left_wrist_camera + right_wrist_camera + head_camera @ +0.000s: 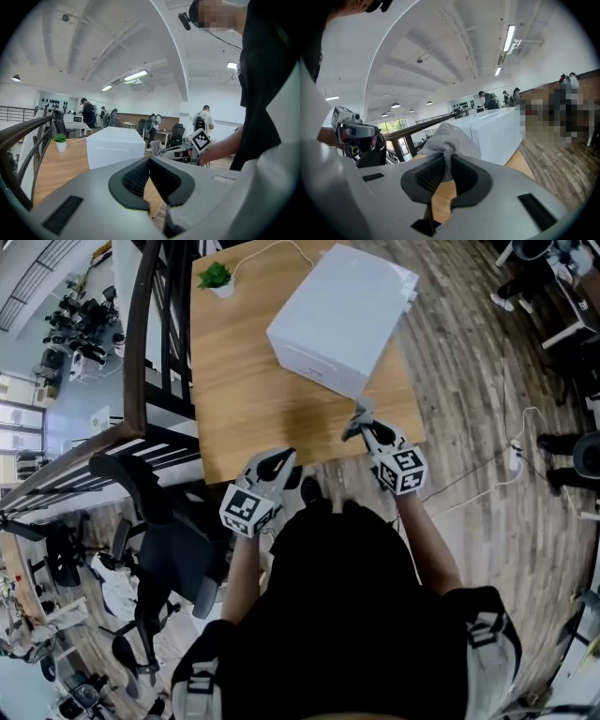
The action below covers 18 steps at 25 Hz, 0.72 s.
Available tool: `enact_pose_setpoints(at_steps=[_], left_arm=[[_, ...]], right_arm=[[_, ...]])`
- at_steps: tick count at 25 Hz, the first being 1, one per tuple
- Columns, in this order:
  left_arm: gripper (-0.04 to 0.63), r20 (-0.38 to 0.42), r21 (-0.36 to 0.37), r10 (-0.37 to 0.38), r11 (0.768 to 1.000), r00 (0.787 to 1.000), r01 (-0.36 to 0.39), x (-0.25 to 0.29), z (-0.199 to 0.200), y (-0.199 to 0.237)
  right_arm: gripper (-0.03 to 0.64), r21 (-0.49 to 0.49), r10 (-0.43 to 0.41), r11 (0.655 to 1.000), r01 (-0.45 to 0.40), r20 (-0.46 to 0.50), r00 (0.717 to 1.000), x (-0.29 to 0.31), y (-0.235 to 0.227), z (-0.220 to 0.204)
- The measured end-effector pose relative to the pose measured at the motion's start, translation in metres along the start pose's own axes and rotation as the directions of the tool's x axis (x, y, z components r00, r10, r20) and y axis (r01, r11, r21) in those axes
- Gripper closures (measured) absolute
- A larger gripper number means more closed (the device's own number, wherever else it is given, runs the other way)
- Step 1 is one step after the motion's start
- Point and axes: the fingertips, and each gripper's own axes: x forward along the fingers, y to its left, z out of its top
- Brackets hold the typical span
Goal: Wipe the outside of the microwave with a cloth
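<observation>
The right claw (pixel 446 171) is pinching a grey cloth (pixel 451 140) tight between its jaws, and the bunched fabric is sticking up over the near edge of the wooden table (pixel 244 399). The left claw (pixel 149 174) is hovering alongside at that same edge, jaws pressed together on nothing. Just beyond the cloth, the white microwave (pixel 342 315) is sitting on the table; whether the two are touching I cannot tell. A small potted plant (pixel 217 277) is standing at the far corner.

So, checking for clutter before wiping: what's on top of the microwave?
Nothing shows on the microwave top; it looks bare white. Its underside and far side are hidden.
</observation>
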Motion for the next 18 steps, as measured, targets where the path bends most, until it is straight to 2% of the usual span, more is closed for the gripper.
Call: enact_pose_setpoints(at_steps=[5,8,13,18], left_arm=[[0.594,-0.015,-0.011,-0.017,1.000,1.000,0.017,-0.002,-0.002,0.024],[0.594,0.000,0.007,-0.025,1.000,1.000,0.025,-0.008,-0.003,0.041],[0.594,0.007,0.019,-0.030,0.999,1.000,0.029,-0.016,-0.004,0.063],[0.594,-0.041,0.002,-0.035,0.999,0.999,0.036,-0.023,-0.012,0.071]], right_arm=[[0.578,0.050,-0.052,0.997,0.052,0.004,0.999,0.027,-0.011,-0.001],[0.578,0.068,-0.093,0.993,0.093,0.007,0.996,0.043,-0.022,0.001],[0.578,0.052,-0.152,0.987,0.152,0.004,0.988,0.064,-0.037,0.006],[0.578,0.060,-0.206,0.977,0.204,0.019,0.978,0.076,-0.054,0.014]])
